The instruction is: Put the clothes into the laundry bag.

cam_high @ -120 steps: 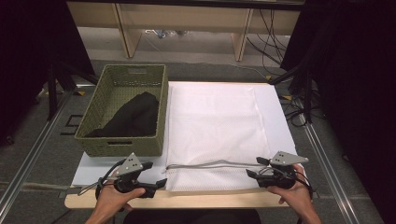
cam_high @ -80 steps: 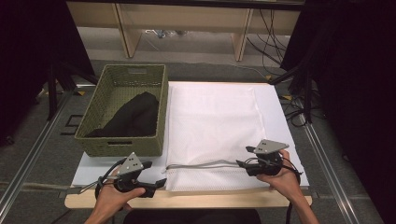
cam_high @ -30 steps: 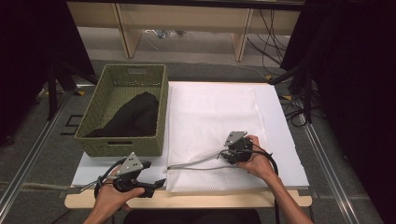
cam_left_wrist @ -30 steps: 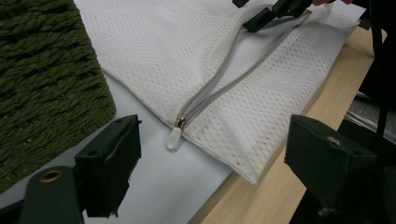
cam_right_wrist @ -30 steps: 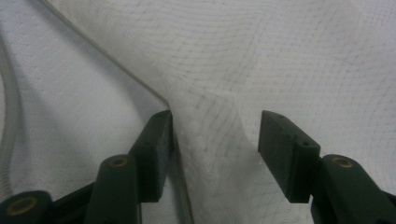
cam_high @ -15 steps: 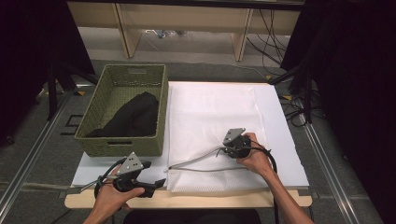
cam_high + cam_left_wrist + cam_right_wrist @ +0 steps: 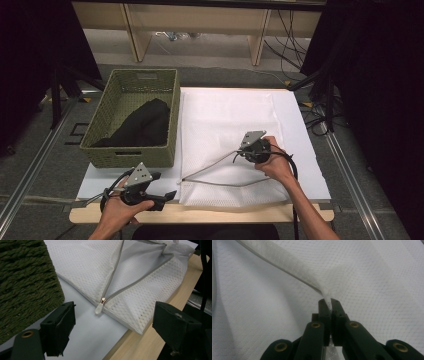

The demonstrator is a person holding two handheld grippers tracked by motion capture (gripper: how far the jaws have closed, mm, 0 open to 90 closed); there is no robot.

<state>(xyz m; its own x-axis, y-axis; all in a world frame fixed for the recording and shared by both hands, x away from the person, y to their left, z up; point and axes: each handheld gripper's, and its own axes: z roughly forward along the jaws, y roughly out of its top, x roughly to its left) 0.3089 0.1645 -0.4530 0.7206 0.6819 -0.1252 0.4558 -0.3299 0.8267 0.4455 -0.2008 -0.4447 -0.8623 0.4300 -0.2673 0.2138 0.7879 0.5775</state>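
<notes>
A white mesh laundry bag (image 7: 230,120) lies flat on the table with its grey zipper undone. Its zipper pull (image 7: 99,308) rests at the bag's near left corner (image 7: 181,180). My right gripper (image 7: 240,154) is shut on the upper edge of the bag's opening and holds it lifted away from the lower edge. In the right gripper view the mesh edge (image 7: 294,267) is pinched between the shut jaws (image 7: 329,306). My left gripper (image 7: 167,196) stands open at the front left, its jaws (image 7: 113,327) spread on either side of the zipper pull and apart from it.
A green wicker basket (image 7: 100,145) stands left of the bag with a black garment (image 7: 145,122) inside. Its wall (image 7: 25,277) is close beside my left gripper. The wooden table edge (image 7: 225,214) runs along the front. Cables lie on the floor at right.
My right gripper has moved from the front right corner leftward and away over the bag, drawing the upper zipper edge along and spreading the opening. The left gripper has stayed put.
</notes>
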